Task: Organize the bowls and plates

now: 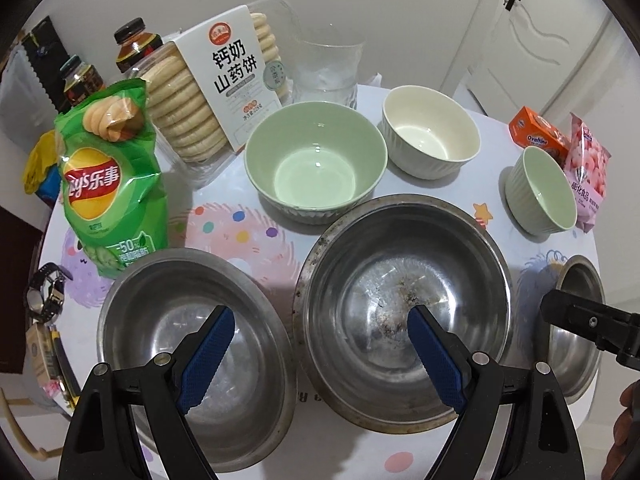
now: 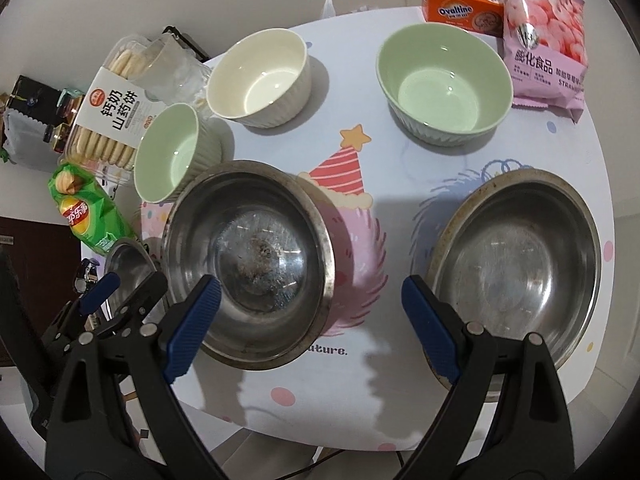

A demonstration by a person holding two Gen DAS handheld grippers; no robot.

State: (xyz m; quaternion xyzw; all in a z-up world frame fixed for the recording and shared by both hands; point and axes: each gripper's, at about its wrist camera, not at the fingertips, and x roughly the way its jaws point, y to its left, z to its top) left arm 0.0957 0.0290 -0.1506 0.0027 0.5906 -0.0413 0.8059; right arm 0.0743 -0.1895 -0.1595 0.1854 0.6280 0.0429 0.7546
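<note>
- White walls and a panelled door point(image 1: 532, 32) stand behind a round counter point(image 2: 400, 92) under a cartoon-print cloth.
- Three steel bowls sit along its near edge: a large stained one point(image 1: 404, 300), a mid-sized one point(image 1: 196, 344) to its left and a third point(image 2: 516, 272) to its right.
- Behind them stand a big green bowl point(image 1: 316, 160), a cream ribbed bowl point(image 1: 430, 130) and a small green bowl point(image 1: 542, 190), all empty and apart.
- Snacks ring the dishes: a chip bag point(image 1: 108, 184), a biscuit tray point(image 1: 224, 80) and an Ovaltine box point(image 2: 464, 12).
- Left hand-held gripper point(image 1: 320, 356) hangs wide open and empty over the gap between two steel bowls; right hand-held gripper point(image 2: 312, 328) is likewise spread, holding nothing.
- Steel bowls look light, stiff and slick, so a pinch across the thin rim suits them.
- Ceramic ones are probably heavier and chip-prone; grip the wall just below the lip and nest gently.
</note>
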